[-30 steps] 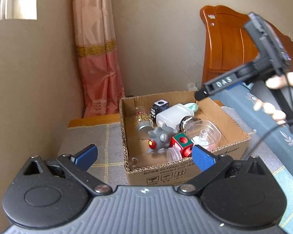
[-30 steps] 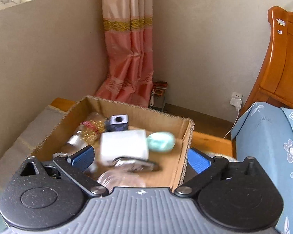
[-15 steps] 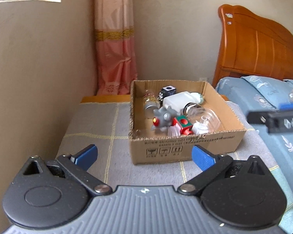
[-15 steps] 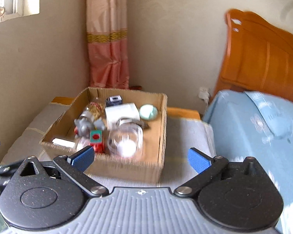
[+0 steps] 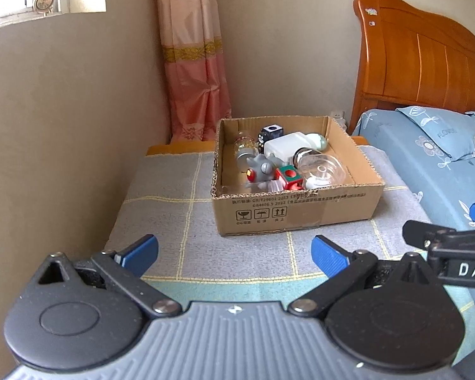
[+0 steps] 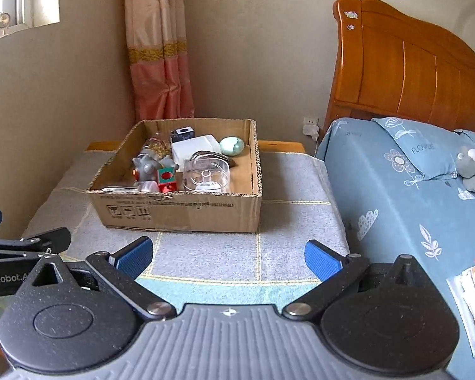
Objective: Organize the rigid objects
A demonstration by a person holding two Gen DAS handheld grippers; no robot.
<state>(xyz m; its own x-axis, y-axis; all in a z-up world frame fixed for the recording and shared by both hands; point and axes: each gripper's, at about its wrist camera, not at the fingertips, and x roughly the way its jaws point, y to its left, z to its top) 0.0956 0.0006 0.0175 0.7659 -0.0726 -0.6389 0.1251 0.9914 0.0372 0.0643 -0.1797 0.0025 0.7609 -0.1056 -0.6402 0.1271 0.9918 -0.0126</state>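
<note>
Cardboard box [image 5: 296, 212] ahead of both empty, spread tongs [image 5: 234, 253].

From my seat, much stayed unreadable. The printed lines on the near wall of the cardboard box [image 5: 296, 209] were too small to read in either view. Inside it, the gray toy figure [image 5: 261, 171] covered the lower part of the glass jar [image 5: 245, 148], and the near wall hid whatever lay along the box floor. The right gripper [image 5: 449, 247] was cut off by the right edge of the left view, its lettering ending at "DAS". On the bed, the stack of papers [image 6: 473, 307] ran off the right edge.
</note>
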